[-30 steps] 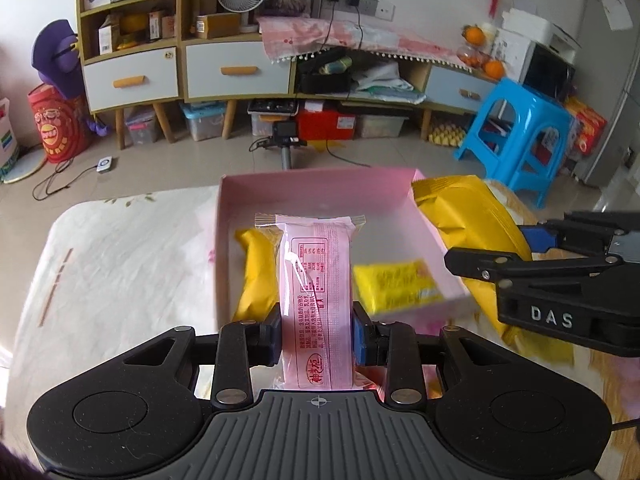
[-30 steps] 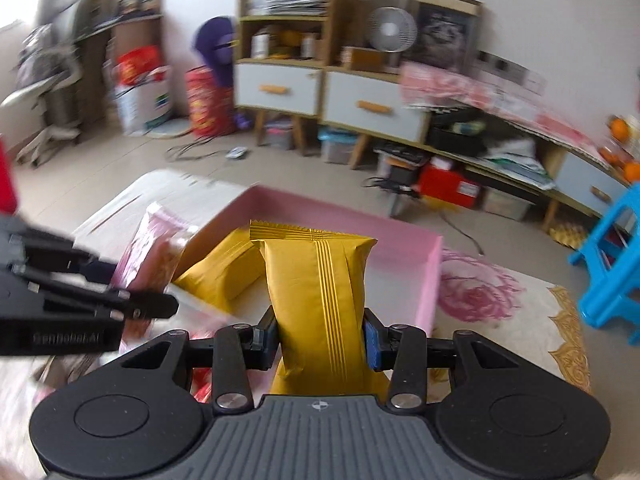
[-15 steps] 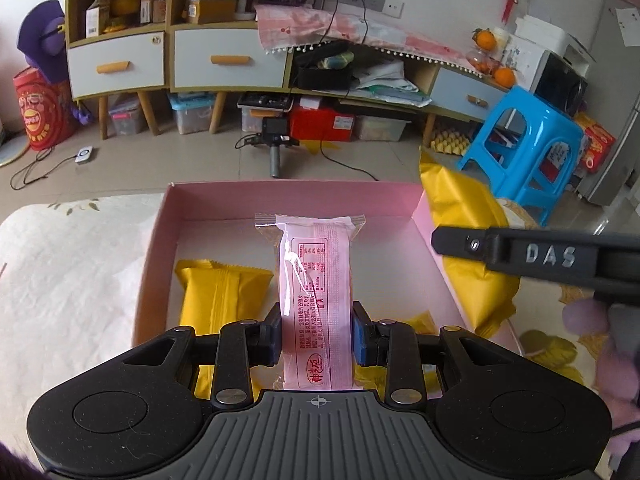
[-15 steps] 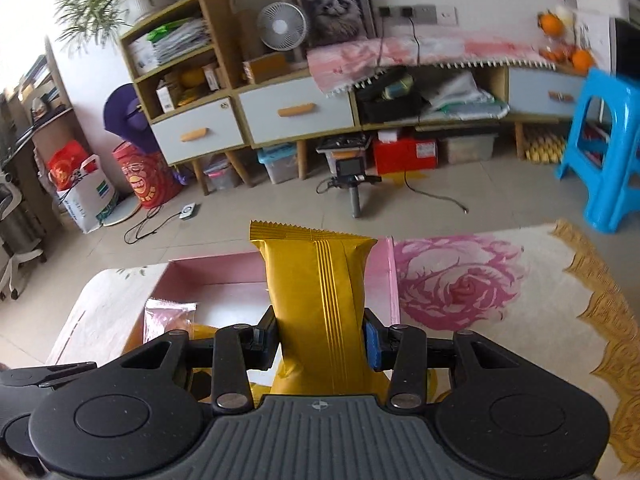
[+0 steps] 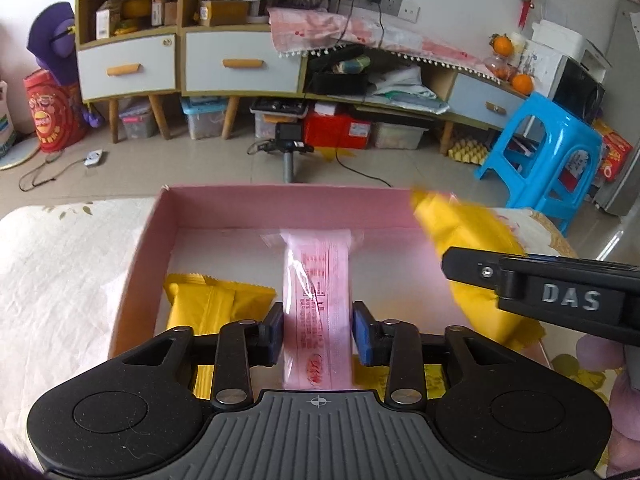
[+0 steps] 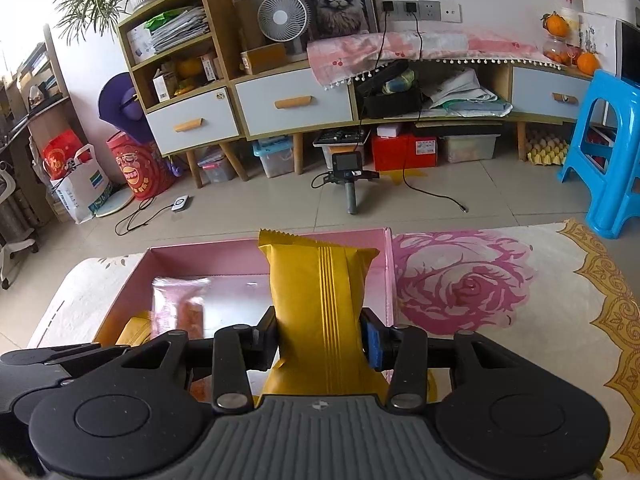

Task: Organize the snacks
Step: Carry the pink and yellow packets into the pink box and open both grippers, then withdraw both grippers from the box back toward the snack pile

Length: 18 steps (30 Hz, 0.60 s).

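Two soft, light packets are held: the pink snack packet (image 5: 318, 300), pinched mid-body by the left gripper (image 5: 318, 334), hangs over the pink box's (image 5: 280, 204) middle; the yellow snack packet (image 6: 320, 304), pinched by the right gripper (image 6: 320, 340), is near its right wall. Crinkly film likely slips; grip mid-body, gently.

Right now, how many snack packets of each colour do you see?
Pink packet: 1, held by left gripper.
Yellow packets: 3, one in right gripper, one lying in box, one partly hidden.
Total: 4
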### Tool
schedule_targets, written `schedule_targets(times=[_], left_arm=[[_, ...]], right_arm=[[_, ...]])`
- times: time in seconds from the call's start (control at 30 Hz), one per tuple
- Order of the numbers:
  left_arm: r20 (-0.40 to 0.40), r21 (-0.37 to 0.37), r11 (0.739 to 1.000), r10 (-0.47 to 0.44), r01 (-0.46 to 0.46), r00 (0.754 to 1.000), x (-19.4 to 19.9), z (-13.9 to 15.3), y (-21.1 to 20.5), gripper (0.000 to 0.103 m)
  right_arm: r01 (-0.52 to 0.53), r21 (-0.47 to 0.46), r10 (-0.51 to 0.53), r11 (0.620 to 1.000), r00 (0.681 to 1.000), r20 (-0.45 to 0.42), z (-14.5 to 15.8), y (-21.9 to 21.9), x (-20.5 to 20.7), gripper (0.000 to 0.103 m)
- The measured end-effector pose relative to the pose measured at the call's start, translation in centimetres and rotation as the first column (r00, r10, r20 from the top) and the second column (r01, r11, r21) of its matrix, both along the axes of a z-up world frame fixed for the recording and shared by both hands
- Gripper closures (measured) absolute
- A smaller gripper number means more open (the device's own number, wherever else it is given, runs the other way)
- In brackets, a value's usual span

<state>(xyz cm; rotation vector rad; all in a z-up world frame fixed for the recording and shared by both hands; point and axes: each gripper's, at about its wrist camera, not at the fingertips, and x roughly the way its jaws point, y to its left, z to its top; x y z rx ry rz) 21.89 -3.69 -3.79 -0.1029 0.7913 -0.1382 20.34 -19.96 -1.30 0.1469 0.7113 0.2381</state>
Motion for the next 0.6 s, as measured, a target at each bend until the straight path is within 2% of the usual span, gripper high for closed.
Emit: schedule_targets(times=[0.03,0.07,0.1,0.27,0.6], left_arm=[[-0.004,-0.006,1.000,0.007,-0.007,1.000,0.1,0.1,0.1,0.049],[-0.004,-0.024,1.000,0.009,-0.009,1.000,0.0,0.2,0.3,0.041],[-0.001,-0.041,0.999,0.007,-0.007,1.000,-0.1,0.4,0.5,0.039],[-0.014,-0.035,0.999,0.005,-0.006,1.000,-0.4,0.9,0.7,0.035],[-0.013,0.006,0.999,-0.036,0.036,0.999,-2.5,2.7,0.4,0.028]], right_arm=[[-0.001,0.014,0.001,1.000,1.000,0.007,0.1,-0.2,-0.1,0.062],[0.001,0.027,-0.001,1.000,1.000,0.010,0.2,-0.4,-0.1,0.053],[0.006,0.035,-0.007,0.999,1.000,0.013,0.3,-0.5,-0.2,0.049],[0.017,0.040,-0.017,0.999,1.000,0.011,0.9,-0.9,-0.4,0.046],[-0.019,-0.024,0.020,1.000,0.999,0.036,2.8,-0.3,-2.2,0.035]])
